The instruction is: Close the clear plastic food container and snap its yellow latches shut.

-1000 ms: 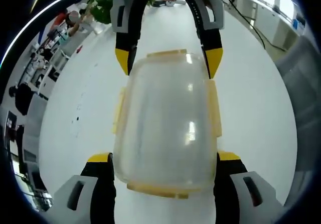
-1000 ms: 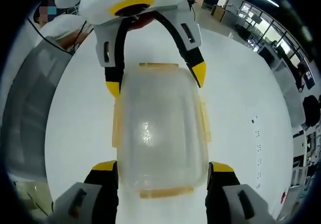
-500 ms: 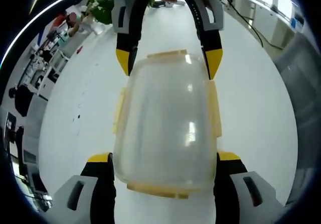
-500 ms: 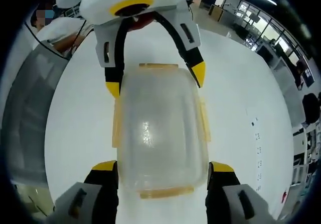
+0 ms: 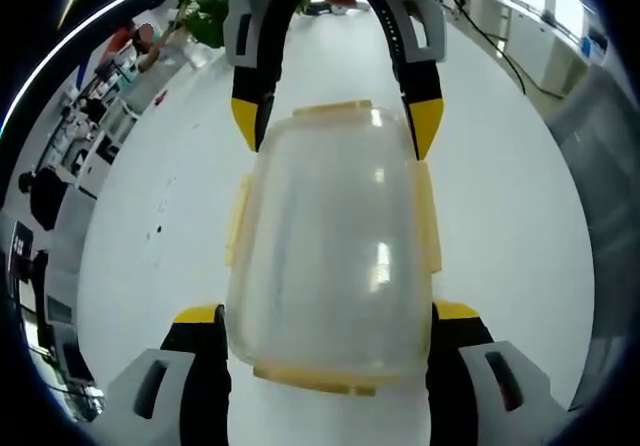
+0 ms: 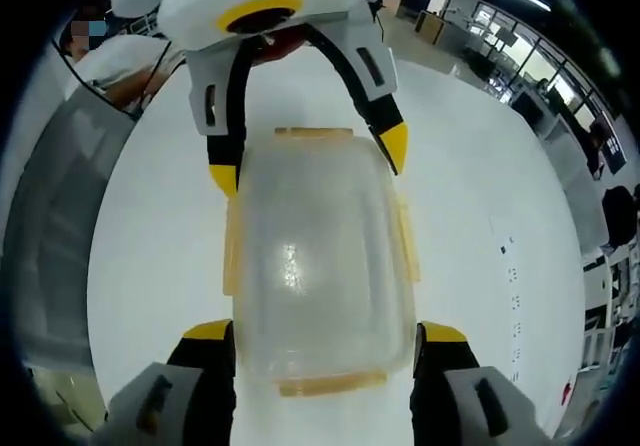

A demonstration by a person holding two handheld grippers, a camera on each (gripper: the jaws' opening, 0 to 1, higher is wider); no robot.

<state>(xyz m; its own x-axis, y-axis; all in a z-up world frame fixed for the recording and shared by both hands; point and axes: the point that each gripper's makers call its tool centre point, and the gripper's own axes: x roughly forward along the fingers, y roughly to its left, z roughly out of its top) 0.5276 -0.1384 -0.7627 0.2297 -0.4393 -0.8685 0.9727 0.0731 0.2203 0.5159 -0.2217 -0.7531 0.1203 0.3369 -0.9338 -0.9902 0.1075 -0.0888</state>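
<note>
A clear plastic container (image 5: pixel 330 236) with its lid on lies on the white table (image 5: pixel 500 216); yellow latches (image 5: pixel 428 216) line all sides. My left gripper (image 5: pixel 326 313) is spread wide, and its yellow-tipped jaws flank the container's near end, close against the walls. My right gripper (image 5: pixel 334 124) straddles the far end the same way. In the right gripper view the container (image 6: pixel 315 256) sits between my right gripper (image 6: pixel 325 331) and the left gripper (image 6: pixel 308 161) opposite. I cannot tell if the latches (image 6: pixel 405 241) are snapped down.
The white table (image 6: pixel 480 186) stretches around the container on all sides. A green plant (image 5: pixel 205 16) stands at the far edge, with shelves and people beyond it. A person in white (image 6: pixel 110 61) is at the upper left.
</note>
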